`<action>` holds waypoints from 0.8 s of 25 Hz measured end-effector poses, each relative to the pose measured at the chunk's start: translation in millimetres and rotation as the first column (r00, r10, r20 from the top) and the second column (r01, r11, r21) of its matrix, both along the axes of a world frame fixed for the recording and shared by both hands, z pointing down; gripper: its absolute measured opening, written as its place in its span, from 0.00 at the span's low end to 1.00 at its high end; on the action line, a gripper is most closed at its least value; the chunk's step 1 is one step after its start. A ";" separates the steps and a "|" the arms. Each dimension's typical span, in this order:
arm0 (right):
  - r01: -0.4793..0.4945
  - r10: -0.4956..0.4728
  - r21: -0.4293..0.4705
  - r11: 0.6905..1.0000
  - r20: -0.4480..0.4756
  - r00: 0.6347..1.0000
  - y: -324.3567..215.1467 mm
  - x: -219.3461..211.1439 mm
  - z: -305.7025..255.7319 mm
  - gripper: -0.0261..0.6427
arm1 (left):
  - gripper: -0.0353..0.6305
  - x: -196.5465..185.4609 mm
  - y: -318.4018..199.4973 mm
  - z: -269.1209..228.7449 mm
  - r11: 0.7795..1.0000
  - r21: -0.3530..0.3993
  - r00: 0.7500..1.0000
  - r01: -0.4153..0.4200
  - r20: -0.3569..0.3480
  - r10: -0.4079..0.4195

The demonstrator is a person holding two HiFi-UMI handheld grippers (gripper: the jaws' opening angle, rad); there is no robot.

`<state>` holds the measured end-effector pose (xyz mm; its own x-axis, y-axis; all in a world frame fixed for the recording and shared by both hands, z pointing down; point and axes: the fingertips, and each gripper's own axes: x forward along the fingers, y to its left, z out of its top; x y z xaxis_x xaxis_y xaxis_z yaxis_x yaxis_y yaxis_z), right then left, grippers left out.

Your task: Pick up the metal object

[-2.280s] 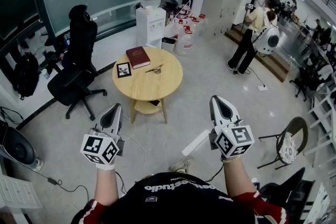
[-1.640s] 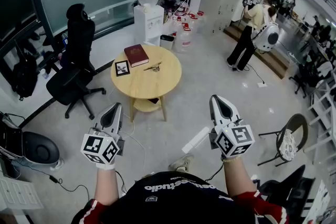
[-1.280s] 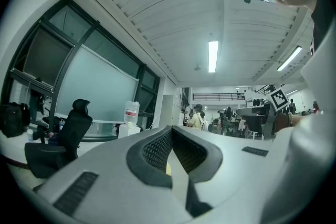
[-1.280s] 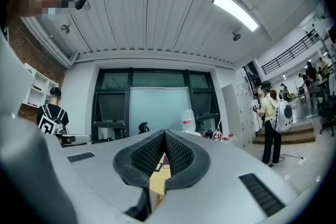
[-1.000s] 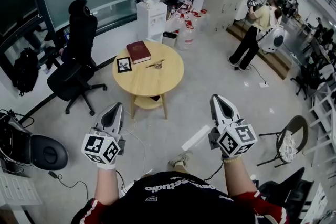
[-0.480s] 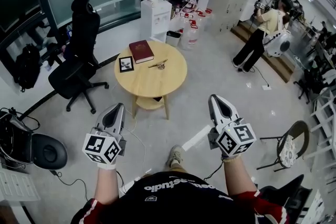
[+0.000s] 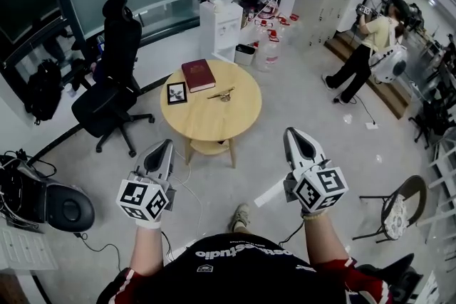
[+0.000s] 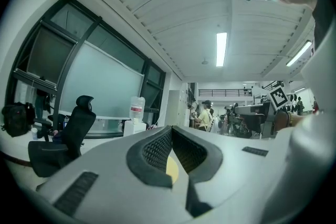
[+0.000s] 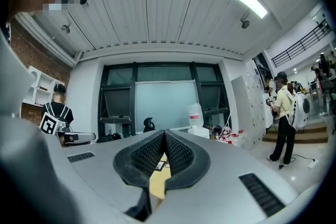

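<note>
1. Standing on a pale tiled floor, the person holds both grippers out at the bottom of the head view, well short of the round wooden table (image 7: 214,130) at frame centre
2. Left gripper (image 7: 164,144) sits at lower left; in the left gripper view (image 8: 170,129) its jaws meet at the tips with nothing between the black ribbed pads (image 8: 155,152), so it is closed and empty
3. Right gripper (image 7: 291,132) sits at lower right; in the right gripper view (image 9: 164,132) its jaws are likewise together at the tips and grip nothing, with only a sliver of the table showing through the gap lower down
4. The metal object (image 7: 222,93) lies on the tabletop, toward its far side, a little right of the table's middle and well apart from both grippers
5. A dark red book (image 7: 198,75) lies at the table's far left edge, and a small framed picture (image 7: 176,92) lies just left of the metal object
6. A black office chair (image 7: 114,82) stands left of the table, and a white water dispenser (image 7: 221,11) with a bottle on top stands beyond it at upper centre
7. At upper right a person in a yellow top (image 7: 374,46) stands facing away, and a dark folding chair (image 7: 399,206) occupies the lower right corner
</note>
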<state>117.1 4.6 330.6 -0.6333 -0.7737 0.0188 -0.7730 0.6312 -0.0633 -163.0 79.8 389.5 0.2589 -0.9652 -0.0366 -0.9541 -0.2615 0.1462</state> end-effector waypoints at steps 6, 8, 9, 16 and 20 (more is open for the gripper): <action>-0.008 0.007 -0.024 1.000 -0.008 1.000 -30.9 9.1 10.8 0.08 | 0.08 12.9 -34.3 1.7 1.000 -0.016 1.000 -0.017 0.010 0.017; -0.010 0.010 -0.032 0.999 -0.011 1.000 -41.0 11.3 14.3 0.08 | 0.08 17.5 -45.6 5.7 0.999 -0.030 1.000 -0.027 0.011 0.027; -0.013 0.013 -0.034 0.999 -0.010 1.000 -46.3 13.3 15.4 0.08 | 0.08 20.3 -51.6 7.4 0.999 -0.035 0.999 -0.034 0.014 0.034; -0.022 0.022 -0.049 0.999 0.011 1.000 -96.6 29.1 17.7 0.08 | 0.08 36.5 -107.5 6.1 0.997 -0.058 0.997 -0.058 0.042 0.060; -0.023 0.024 -0.055 0.998 0.020 1.000 -129.6 38.9 17.1 0.08 | 0.08 50.9 -147.3 2.7 0.995 -0.065 0.995 -0.077 0.053 0.081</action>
